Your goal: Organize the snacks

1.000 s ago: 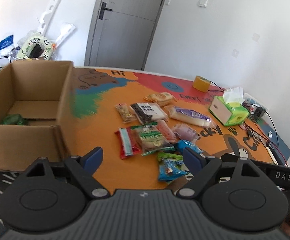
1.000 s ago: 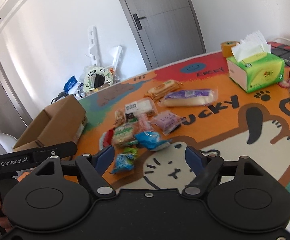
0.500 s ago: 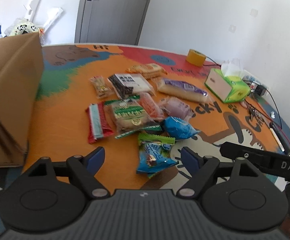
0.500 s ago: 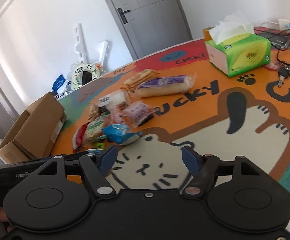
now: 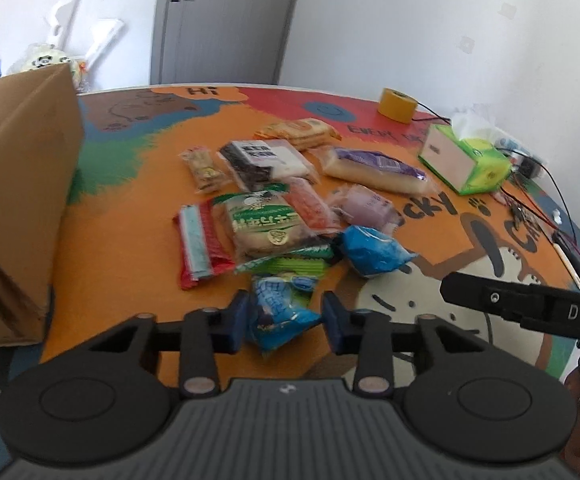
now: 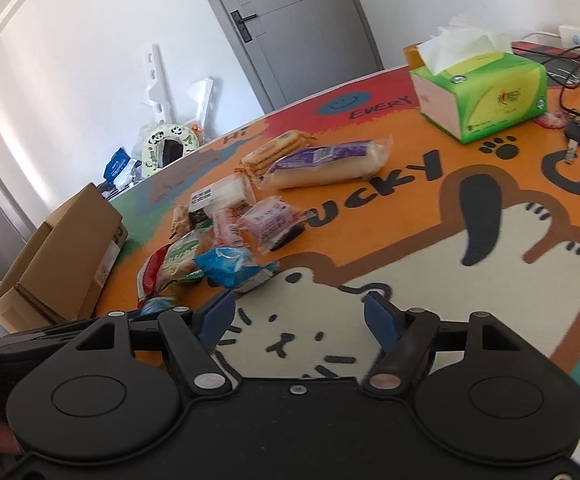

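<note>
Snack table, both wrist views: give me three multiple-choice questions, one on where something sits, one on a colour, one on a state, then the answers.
1. In the left wrist view, where is the cardboard box relative to the snack pile?
A. left of it
B. right of it
C. on top of it

2. What colour is the tissue box?
A. red
B. green
C. black

3. What are the left tongs doing?
A. standing wide with nothing between them
B. closed on the tape roll
C. closed on a blue snack packet

Answers: 1 A, the box stands at the left edge beside the snacks. 2 B, its sides are bright green. 3 C, the pads have just closed and press the packet's two sides.
</note>
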A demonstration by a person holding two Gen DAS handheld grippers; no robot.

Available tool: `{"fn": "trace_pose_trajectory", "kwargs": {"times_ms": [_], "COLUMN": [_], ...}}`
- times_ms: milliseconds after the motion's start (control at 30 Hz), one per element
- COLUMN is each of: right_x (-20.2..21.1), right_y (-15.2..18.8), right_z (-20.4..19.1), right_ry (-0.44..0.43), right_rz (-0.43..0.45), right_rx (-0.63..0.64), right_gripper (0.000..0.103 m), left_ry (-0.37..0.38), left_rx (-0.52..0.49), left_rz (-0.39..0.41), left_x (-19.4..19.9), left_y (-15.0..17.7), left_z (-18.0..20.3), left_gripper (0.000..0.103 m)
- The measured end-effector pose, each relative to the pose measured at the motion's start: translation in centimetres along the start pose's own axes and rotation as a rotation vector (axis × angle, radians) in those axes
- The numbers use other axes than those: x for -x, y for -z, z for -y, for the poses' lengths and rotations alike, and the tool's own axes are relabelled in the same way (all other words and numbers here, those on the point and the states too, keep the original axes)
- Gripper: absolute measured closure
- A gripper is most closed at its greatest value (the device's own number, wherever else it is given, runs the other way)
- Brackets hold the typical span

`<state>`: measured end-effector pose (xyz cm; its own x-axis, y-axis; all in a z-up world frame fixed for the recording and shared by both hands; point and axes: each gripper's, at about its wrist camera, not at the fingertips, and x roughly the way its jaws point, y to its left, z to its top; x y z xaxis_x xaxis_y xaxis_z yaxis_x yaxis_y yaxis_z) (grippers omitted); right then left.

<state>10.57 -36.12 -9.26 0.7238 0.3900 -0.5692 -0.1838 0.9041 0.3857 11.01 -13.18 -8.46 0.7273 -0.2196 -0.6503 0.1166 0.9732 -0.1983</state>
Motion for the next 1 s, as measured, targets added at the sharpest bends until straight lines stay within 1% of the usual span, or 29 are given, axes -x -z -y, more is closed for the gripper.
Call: {"fn": "trace_pose_trajectory", "kwargs": {"times_ms": [67, 333, 533, 600, 700, 800, 833, 867, 900, 933, 967, 1000], "right_x": [-0.3, -1.5, -2.9, -3.5, -4.2, -4.9, -5.0, -5.3, -5.5, -5.4, -5.3, -5.1], "right_y": [-0.1, -0.8, -1.5, -1.7, -1.9, -1.8, -1.7, -1.7, -1.7, -1.7, -1.6, -1.6], "right_z": [-0.4, -1.9, -3.0, -3.3, -3.9, -4.3, -4.3, -4.3, -4.2, -4.2, -4.2, -4.1], "right_ry": [-0.009, -0.032, -0.034, -0.024, -0.015, -0.013, -0.015, -0.024, -0.032, -0.025, -0.023, -0.032], "right_rz": [-0.001, 0.002, 0.005, 0.005, 0.004, -0.002, -0.004, -0.017, -0.033, -0.026, -0.035, -0.036], "right_rx": [0.008, 0.031, 0.050, 0.060, 0.082, 0.101, 0.103, 0.100, 0.093, 0.098, 0.103, 0.104], "right_gripper": [0.032, 0.032, 0.028, 0.023, 0.021, 0.021, 0.024, 0.039, 0.051, 0.060, 0.063, 0.070], "left_ry": [0.008, 0.014, -0.001, -0.003, -0.004, -0.007, -0.006, -0.005, -0.003, -0.001, 0.002, 0.003], "left_rx": [0.020, 0.056, 0.078, 0.084, 0.093, 0.094, 0.095, 0.097, 0.096, 0.096, 0.095, 0.094], "left_rz": [0.004, 0.021, 0.038, 0.044, 0.052, 0.054, 0.052, 0.051, 0.051, 0.053, 0.056, 0.059], "left_x": [0.4, 1.4, 2.1, 2.3, 2.5, 2.4, 2.4, 2.4, 2.4, 2.5, 2.6, 2.7], "left_y": [-0.2, -0.3, -0.4, -0.4, -0.6, -0.6, -0.6, -0.6, -0.6, -0.6, -0.6, -0.6], "left_z": [-0.4, -2.0, -3.1, -3.4, -3.8, -4.0, -4.0, -4.0, -3.9, -3.9, -3.9, -3.9], "left_gripper": [0.073, 0.074, 0.074, 0.074, 0.074, 0.074, 0.074, 0.074, 0.074, 0.074, 0.074, 0.074]}}
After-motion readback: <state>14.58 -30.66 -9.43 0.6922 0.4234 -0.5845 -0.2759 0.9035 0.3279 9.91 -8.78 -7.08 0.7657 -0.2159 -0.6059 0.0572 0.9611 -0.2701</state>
